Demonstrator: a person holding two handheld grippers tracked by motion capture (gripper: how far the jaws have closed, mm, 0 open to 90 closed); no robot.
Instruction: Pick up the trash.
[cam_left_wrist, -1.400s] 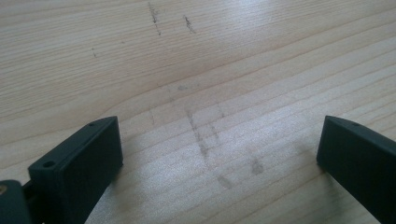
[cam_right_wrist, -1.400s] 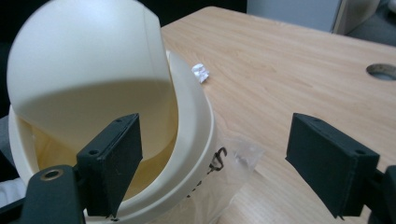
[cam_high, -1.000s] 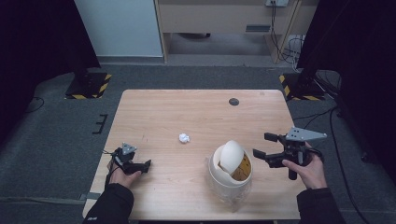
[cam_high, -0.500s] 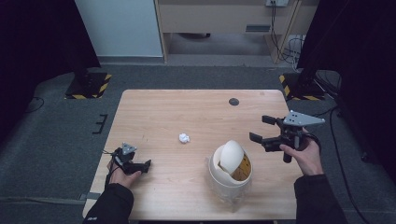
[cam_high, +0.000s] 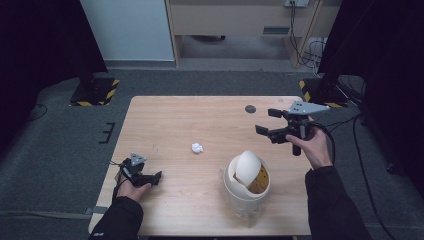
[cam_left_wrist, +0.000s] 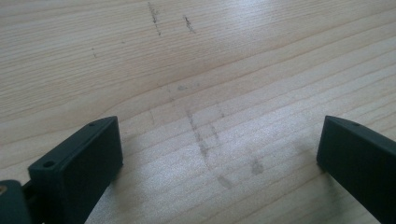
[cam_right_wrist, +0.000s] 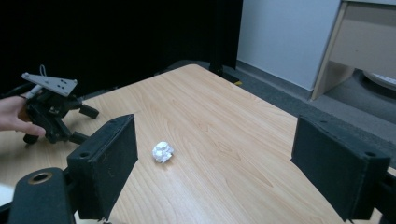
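A small crumpled white paper ball (cam_high: 197, 148) lies on the wooden table (cam_high: 175, 120), left of centre. A cream bin with a swing lid (cam_high: 246, 180) stands near the front edge. My right gripper (cam_high: 266, 121) is held above the table's right side, behind the bin, open with nothing between its jaws. In the right gripper view the gripper (cam_right_wrist: 215, 140) faces the paper ball (cam_right_wrist: 162, 152), which is well beyond its tips. My left gripper (cam_high: 152, 177) rests low at the front left, open. In the left gripper view its jaws (cam_left_wrist: 219, 135) stand wide over bare wood.
A small dark disc (cam_high: 250, 109) lies on the table near the far right edge. Black stands with yellow-striped bases (cam_high: 95, 92) stand on the grey floor behind the table. The left gripper (cam_right_wrist: 51, 109) shows far off in the right gripper view.
The right gripper has moved away from the person and slightly left, from beside the bin to behind it. The left gripper has stayed still.
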